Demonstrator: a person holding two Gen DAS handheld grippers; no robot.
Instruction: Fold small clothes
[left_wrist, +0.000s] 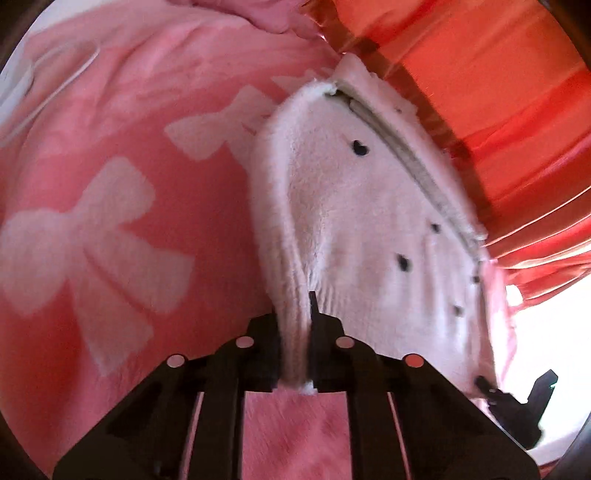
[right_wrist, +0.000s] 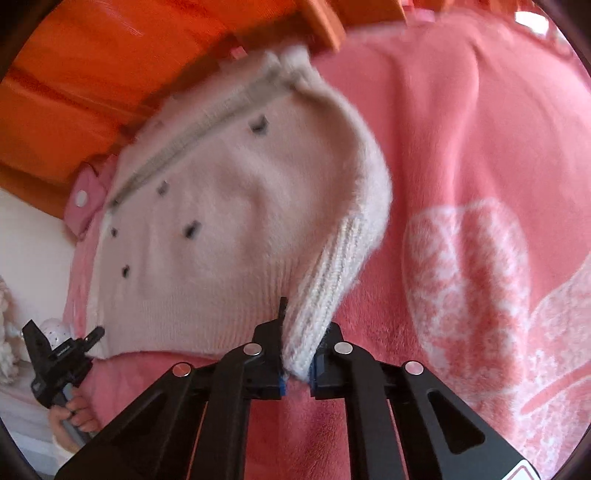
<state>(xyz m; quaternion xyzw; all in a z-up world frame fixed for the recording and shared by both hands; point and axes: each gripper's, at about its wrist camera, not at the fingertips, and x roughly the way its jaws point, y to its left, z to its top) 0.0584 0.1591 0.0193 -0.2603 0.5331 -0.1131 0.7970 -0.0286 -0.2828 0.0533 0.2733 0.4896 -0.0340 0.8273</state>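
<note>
Jaws of the left gripper (left_wrist: 295, 354) are clamped on one ribbed cuff of the cardigan (left_wrist: 354, 221); the right gripper (right_wrist: 299, 354) is pinched shut on the other cuff (right_wrist: 325, 288) — each sleeve runs straight out of a claw and up along its own side of the body. The cardigan lies front-up on the pink blanket (left_wrist: 110, 184), zip (left_wrist: 413, 162) closed, its far side close against the orange bedding (left_wrist: 480, 92). It looks light, fuzzy and very limp — it should drape and sag wherever it is not held, and the pile may slip a little under hard pads. The knitted cuffs seem the firmest hold; for the body fold, the ribbed hem nearest the claws would serve.
</note>
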